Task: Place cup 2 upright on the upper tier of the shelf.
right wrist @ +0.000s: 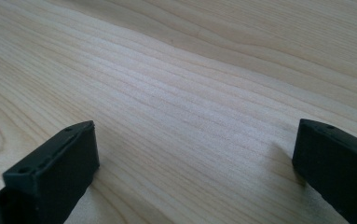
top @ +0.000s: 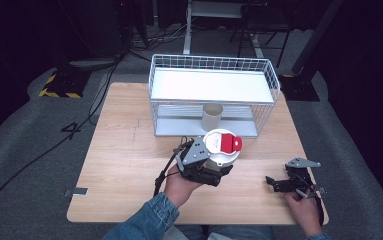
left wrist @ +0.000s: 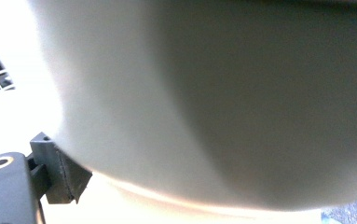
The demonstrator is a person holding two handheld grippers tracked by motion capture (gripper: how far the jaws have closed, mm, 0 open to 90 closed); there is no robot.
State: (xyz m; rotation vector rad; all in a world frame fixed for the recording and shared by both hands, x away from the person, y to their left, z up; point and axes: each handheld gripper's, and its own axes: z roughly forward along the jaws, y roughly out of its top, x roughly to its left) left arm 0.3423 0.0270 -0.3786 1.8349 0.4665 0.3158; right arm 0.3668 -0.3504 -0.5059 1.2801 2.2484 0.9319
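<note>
Left tongs clasp the round white bowl with red lid, the wire shelf rack at twelve o'clock, while right tongs rest wide apart on the table.

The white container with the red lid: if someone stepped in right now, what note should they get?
Left gripper: shut on the white round container with the red lid, held in front of the white wire shelf rack; the left gripper view has the container's pale wall pressed close between the jaws.
Right gripper: open, holding nothing, low over the light wooden table near its right edge.
A beige cylindrical cup stands on the rack's lower shelf.
Done: container grasped.
Left: probably placing it in the rack, then releasing.
</note>
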